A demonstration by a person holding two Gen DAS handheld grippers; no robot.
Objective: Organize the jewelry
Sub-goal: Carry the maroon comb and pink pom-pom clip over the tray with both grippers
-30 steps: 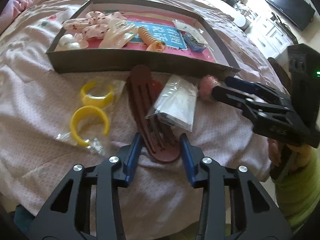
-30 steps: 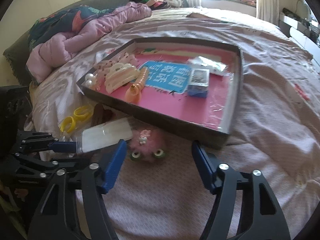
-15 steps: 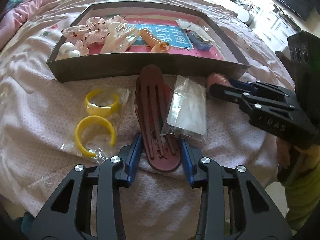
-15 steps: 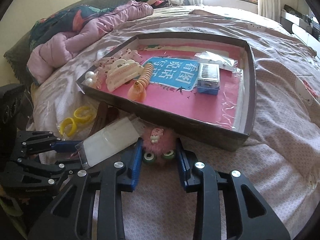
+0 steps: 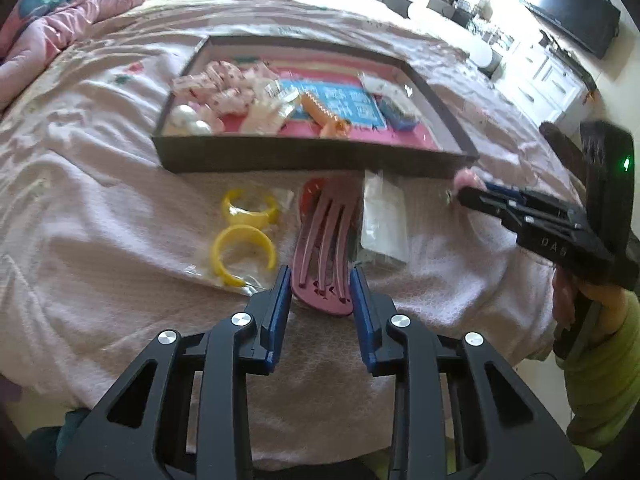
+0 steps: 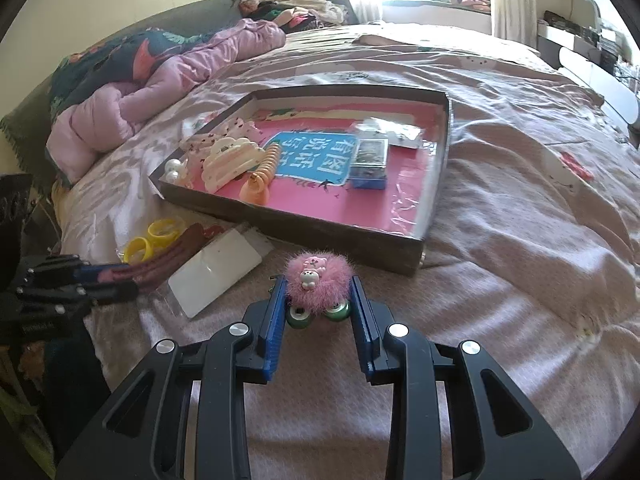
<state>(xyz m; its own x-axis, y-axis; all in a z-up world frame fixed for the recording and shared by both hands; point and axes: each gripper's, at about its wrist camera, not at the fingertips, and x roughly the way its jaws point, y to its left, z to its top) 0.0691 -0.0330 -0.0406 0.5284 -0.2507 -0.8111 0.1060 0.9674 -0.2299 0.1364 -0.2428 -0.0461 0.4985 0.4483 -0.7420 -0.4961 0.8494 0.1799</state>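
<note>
Now, L gripper [image 5: 320, 286]: blue pads sit either side of the near end of the long pink-brown hair clip [image 5: 326, 248]. Jaws have just been closing w/ the clip between them; pads look pressed on its edges, so clenched on the clip. Clip's far end points at the tray's front wall; near end tilted up off the bedspread [image 5: 100, 240].

R gripper [image 6: 318, 298]: pads squeeze a pink fuzzy pom-pom hair tie [image 6: 318, 282] from both sides. Small pink bear charm on top, two green round beads below. Jaws narrowed sharply just before, fluff between them; grasping it now. Item sits just in front of the tray's near corner, not inside.

Tray [image 6: 434, 200]: dark shallow box, pink lining, on the bed. Inside, L side: pearl clip, dotted bows, cream claw clip [image 6: 230, 162], orange spiral hair tie [image 6: 260, 180]. Mid-R: small blue box [image 6: 368, 164], clear packet behind it.

Loose on the bedspread, between tray and L gripper: two yellow cuffs [image 5: 244, 236] in clear wrap, L of the clip; a clear flat packet [image 5: 382, 216] just R of the clip, touching or overlapping it, can't tell which.

Writing: blue panel [image 6: 316, 158] on the tray floor carries big white Chinese chars, seen upside down from R wrist cam; not legible enough to copy. R gripper body, seen from L wrist cam, shows raised letters, approx "DAS", blurred.
</note>
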